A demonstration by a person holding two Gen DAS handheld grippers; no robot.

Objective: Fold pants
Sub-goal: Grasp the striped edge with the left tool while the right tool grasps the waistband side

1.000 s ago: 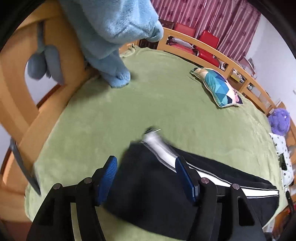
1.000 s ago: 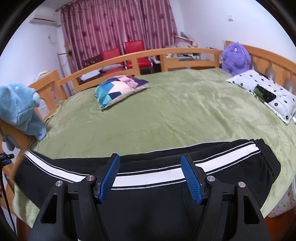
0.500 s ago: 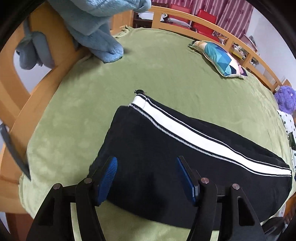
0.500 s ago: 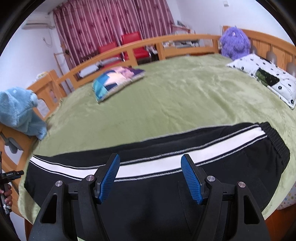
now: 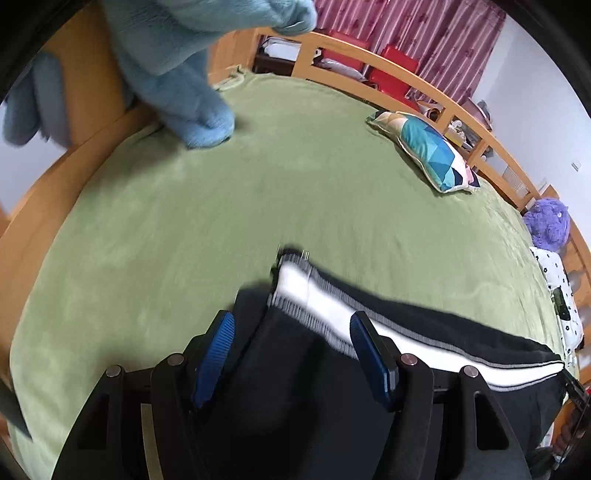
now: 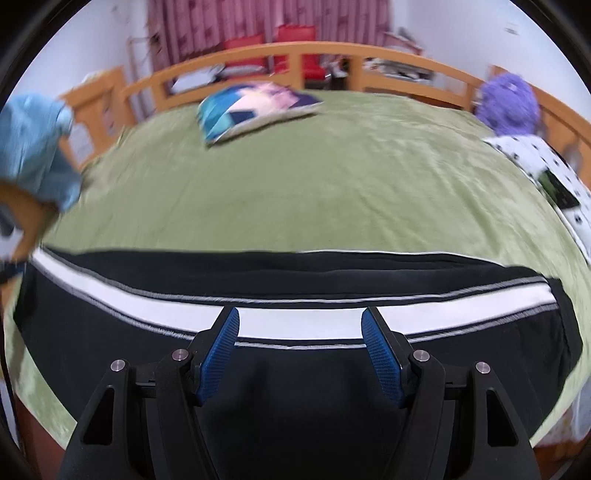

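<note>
black pants with a white side stripe lying lengthwise across the near edge of the green bedspread, stretched almost full width in the right wrist view, one end toward the left rail, the other toward the spotted pillow. in the left wrist view, pants bunched at one end, stripe running away to the right, end of the fabric blurred and seemingly lifted off the spread.

left gripper right over that dark cloth, blue pads spread wide, fabric showing between them, nothing pinched. right gripper low above the middle of the pants, pads wide apart too, tips at the stripe's lower border, touching or not: cannot tell.

further out: geometric teal cushion at the far side of the spread, blue plush toy slumped against the wooden bed rail on the left, purple plush by the rail at the right, just behind the spotted pillow. red chairs and dark red curtains beyond the rail.
</note>
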